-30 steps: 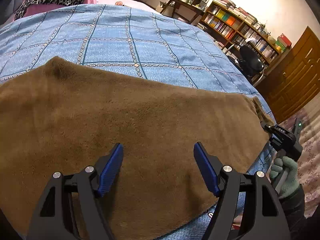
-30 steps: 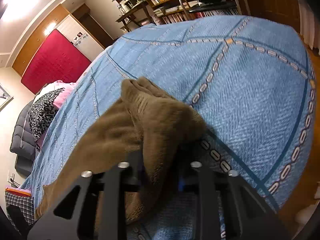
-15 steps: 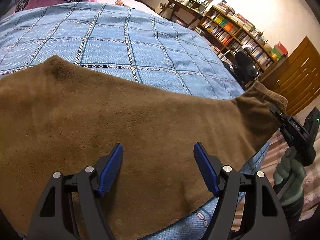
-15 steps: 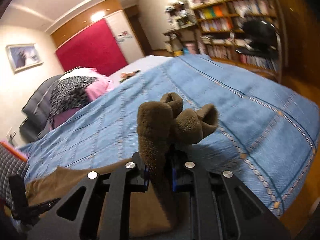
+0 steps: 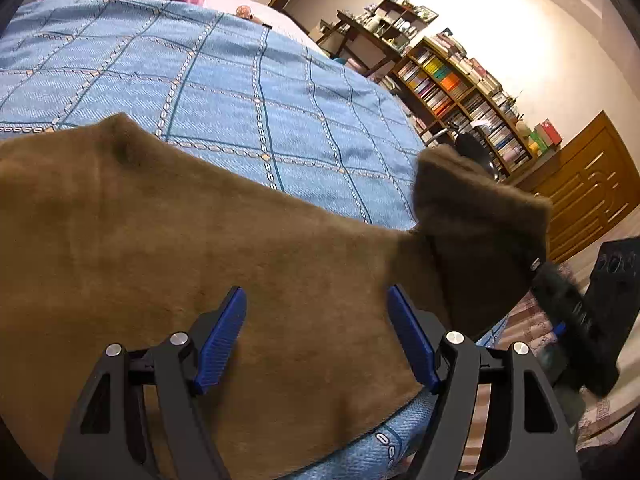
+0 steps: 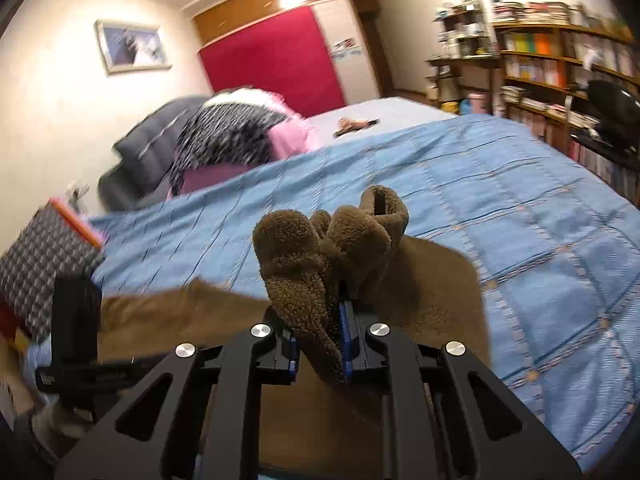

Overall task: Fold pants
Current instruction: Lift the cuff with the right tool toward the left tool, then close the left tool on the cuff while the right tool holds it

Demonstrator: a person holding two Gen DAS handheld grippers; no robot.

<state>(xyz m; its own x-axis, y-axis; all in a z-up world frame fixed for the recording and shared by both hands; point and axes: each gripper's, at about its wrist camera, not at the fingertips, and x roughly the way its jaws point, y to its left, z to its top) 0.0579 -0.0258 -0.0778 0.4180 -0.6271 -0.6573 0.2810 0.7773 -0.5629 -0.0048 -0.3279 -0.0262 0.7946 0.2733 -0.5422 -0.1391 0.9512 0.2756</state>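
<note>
Brown fleece pants (image 5: 168, 248) lie spread on the blue checked bedspread (image 5: 248, 92). My left gripper (image 5: 316, 332) is open and empty, hovering just above the cloth near the bed's front edge. My right gripper (image 6: 318, 344) is shut on the bunched leg end of the pants (image 6: 320, 248) and holds it lifted off the bed. In the left wrist view the raised leg end (image 5: 480, 224) hangs at the right with the right gripper (image 5: 560, 296) behind it. The left gripper shows at the lower left of the right wrist view (image 6: 76, 332).
Pillows and a leopard-print blanket (image 6: 232, 128) lie at the head of the bed. Bookshelves (image 5: 460, 92) and a black office chair (image 6: 612, 108) stand beyond the bed's far side. A wooden door (image 5: 588, 192) is at the right. A checked box (image 6: 36, 256) sits at the left.
My right gripper has lifted the pants' leg end off the bed and carried it up and toward the left gripper. The left gripper has stayed open over the cloth.
</note>
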